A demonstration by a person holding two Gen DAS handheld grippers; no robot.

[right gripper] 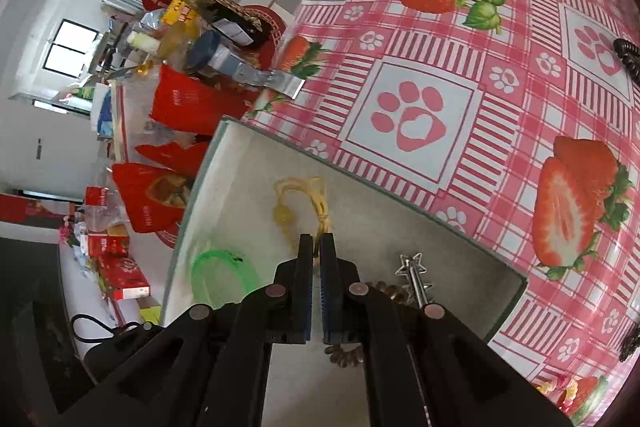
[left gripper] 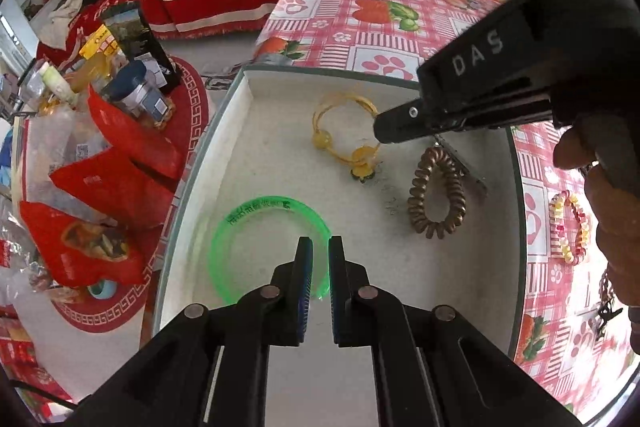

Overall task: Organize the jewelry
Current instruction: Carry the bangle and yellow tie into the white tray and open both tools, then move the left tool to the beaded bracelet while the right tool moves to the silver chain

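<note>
Two tongs over tray [left gripper: 208, 163]: left tongs [left gripper: 321, 247] pinching green bangle [left gripper: 240, 223]; right tongs [right gripper: 317, 241] pinching yellow bracelet [right gripper: 320, 213]; coil hairband [left gripper: 436, 195] beside.

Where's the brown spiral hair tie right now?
In the left wrist view the brown spiral hair tie lies inside the white tray, on its right side, right of the yellow beaded bracelet and under the right gripper.

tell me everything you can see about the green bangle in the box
The green bangle is a translucent, bright green ring, plastic by its look, with small darker characters printed along its outer band. It lies flat on the pale floor of the shallow white box, in the corner near the box's left wall. The left gripper has its near-closed fingertips at the bangle's right rim; whether they pinch it is unclear. No other jewelry touches it.
</note>
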